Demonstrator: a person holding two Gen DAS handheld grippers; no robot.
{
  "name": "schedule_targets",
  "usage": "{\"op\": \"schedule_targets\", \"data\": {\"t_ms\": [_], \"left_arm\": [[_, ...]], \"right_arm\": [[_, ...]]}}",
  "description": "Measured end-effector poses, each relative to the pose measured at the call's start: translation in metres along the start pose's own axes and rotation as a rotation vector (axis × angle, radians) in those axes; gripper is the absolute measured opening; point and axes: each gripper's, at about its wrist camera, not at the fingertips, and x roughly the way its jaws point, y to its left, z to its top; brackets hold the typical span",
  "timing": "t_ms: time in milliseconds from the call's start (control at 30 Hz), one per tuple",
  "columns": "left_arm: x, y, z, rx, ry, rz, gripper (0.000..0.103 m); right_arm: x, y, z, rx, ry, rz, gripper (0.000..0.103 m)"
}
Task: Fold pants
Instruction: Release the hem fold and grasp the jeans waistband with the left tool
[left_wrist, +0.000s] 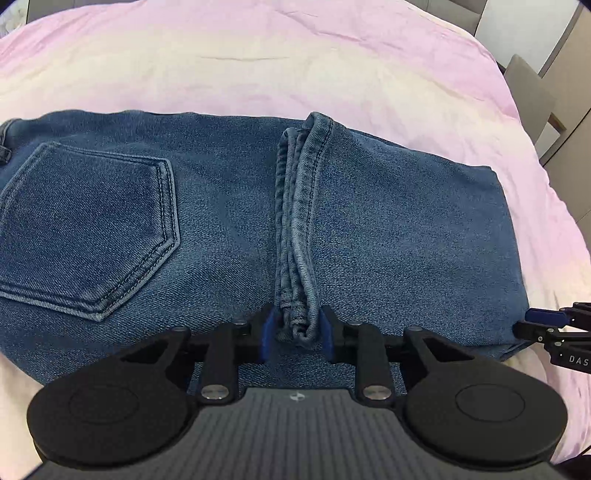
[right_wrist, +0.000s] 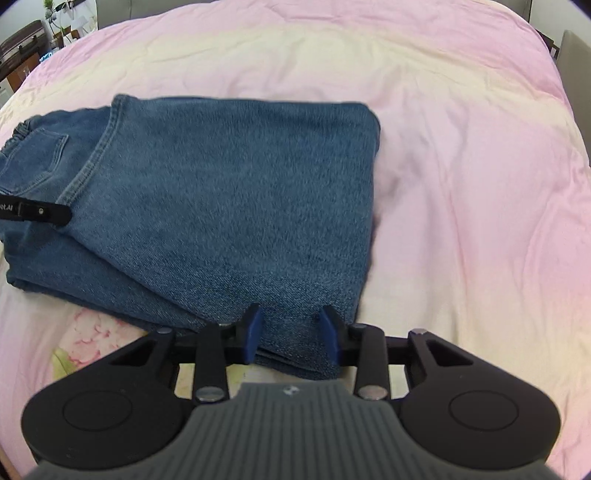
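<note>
Blue jeans (left_wrist: 388, 221) lie folded on a pink bedspread (left_wrist: 258, 66), back pocket (left_wrist: 85, 229) facing up at the left. The stacked leg hems (left_wrist: 295, 221) run as a ridge across the middle. My left gripper (left_wrist: 298, 330) pinches the near end of that ridge between its blue pads. In the right wrist view, the folded jeans (right_wrist: 221, 203) reach down to my right gripper (right_wrist: 291, 334). It stands open over the near corner of the fold, with flat denim between its fingers. The right gripper (left_wrist: 532, 323) also shows at the fold's right edge.
The bedspread (right_wrist: 461, 184) stretches wide to the right and far side of the jeans, with a floral print (right_wrist: 92, 339) near the front left. A grey chair (left_wrist: 528, 85) stands past the bed's right edge. Dark furniture (right_wrist: 22, 40) sits beyond the far left corner.
</note>
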Motion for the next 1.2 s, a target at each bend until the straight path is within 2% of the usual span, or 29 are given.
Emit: {"op": "schedule_targets", "data": {"t_ms": [200, 367, 533, 633, 700, 833, 933, 1033, 1200], "left_arm": [[-0.036, 0.002, -0.007, -0.039, -0.075, 0.008, 0.037], [-0.078, 0.031, -0.019, -0.099, -0.175, 0.124, 0.045], [-0.107, 0.084, -0.024, -0.272, -0.231, 0.171, 0.056], [-0.123, 0.125, -0.032, -0.410, -0.276, 0.233, 0.067], [-0.128, 0.150, -0.038, -0.504, -0.293, 0.241, 0.071], [-0.135, 0.203, -0.054, -0.683, -0.298, 0.177, 0.075], [-0.130, 0.226, -0.065, -0.776, -0.296, 0.129, 0.078], [-0.120, 0.246, -0.073, -0.850, -0.271, 0.109, 0.078], [-0.102, 0.266, -0.081, -0.924, -0.267, 0.010, 0.079]], "right_arm": [[-0.006, 0.004, 0.021, -0.014, 0.030, -0.030, 0.033], [-0.018, 0.029, 0.031, -0.126, -0.018, -0.020, 0.041], [-0.017, 0.082, 0.057, -0.319, -0.058, -0.005, 0.041], [-0.011, 0.112, 0.076, -0.414, -0.078, 0.006, 0.041], [-0.007, 0.131, 0.085, -0.479, -0.099, 0.017, 0.042], [0.005, 0.162, 0.103, -0.618, -0.124, 0.023, 0.049], [0.023, 0.181, 0.117, -0.699, -0.083, 0.014, 0.049], [0.039, 0.194, 0.132, -0.738, -0.009, 0.025, 0.042], [0.068, 0.218, 0.149, -0.825, 0.059, 0.032, 0.032]]}}
